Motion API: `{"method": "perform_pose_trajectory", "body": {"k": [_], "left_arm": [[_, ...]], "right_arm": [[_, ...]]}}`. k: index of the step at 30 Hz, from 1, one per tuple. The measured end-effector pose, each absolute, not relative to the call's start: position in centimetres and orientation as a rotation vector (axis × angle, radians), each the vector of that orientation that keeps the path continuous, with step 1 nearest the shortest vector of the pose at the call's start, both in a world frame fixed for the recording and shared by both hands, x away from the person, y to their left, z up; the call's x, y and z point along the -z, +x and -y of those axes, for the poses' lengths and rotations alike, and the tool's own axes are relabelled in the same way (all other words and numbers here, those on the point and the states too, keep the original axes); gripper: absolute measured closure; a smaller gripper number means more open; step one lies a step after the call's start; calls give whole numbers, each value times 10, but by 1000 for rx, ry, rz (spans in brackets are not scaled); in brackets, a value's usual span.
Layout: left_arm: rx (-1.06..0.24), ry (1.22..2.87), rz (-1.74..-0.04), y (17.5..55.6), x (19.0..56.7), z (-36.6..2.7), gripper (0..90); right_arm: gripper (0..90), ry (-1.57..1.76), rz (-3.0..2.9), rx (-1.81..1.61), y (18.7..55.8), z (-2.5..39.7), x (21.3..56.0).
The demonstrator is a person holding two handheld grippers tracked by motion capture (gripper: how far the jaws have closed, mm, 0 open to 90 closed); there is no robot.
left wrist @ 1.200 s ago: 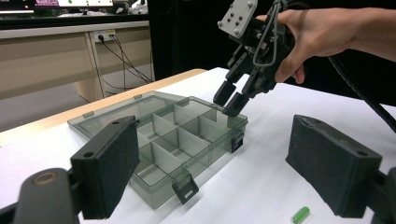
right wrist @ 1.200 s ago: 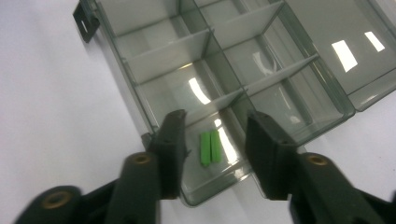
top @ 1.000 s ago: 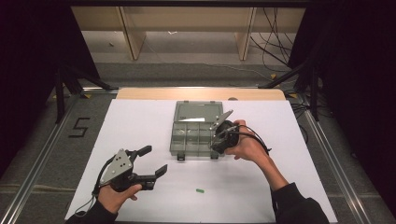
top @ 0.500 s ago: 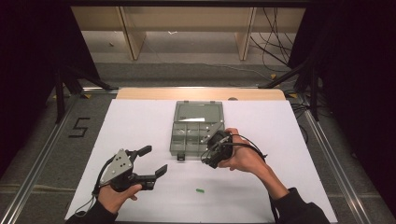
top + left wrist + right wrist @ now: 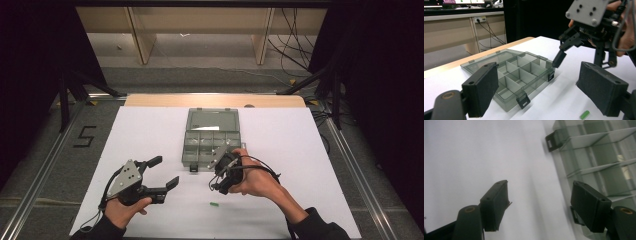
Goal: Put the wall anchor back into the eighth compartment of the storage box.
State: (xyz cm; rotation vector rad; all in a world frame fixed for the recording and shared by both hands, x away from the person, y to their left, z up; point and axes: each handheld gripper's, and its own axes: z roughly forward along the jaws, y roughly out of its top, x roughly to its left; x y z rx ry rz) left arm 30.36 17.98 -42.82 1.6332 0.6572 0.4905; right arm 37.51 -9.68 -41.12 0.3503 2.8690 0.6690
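Seemingly light, stiff and slippery, the small green piece [image 5: 214, 204] lies on the white table [image 5: 150, 135] just before the open-jawed, empty right gripper [image 5: 216, 183], best pinched across its short middle, left gripper [image 5: 164, 172] likewise open.

White table cover [image 5: 150, 135] — wooden edge [image 5: 150, 100] behind; floor numeral "5" [image 5: 84, 136]; cables [image 5: 290, 35].

Box [image 5: 211, 138] lying mid-table [image 5: 150, 130], lid behind the compartments. Right gripper [image 5: 218, 181] just before its front edge, left gripper [image 5: 163, 171] well to the left. Small peg [image 5: 214, 204], perhaps, nearer the person.
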Motion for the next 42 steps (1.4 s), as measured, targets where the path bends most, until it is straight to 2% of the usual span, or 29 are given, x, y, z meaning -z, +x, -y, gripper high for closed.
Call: {"method": "perform_pose_trajectory", "body": {"k": [36,42], "left_arm": [[-492,1635,-657,303,428,-180,161],[-492,1636,-657,303,428,-180,161]], "right_arm": [[369,205,-2992,-535,352,78,445],[407,236,-3011,-517,350,78,449]]}}
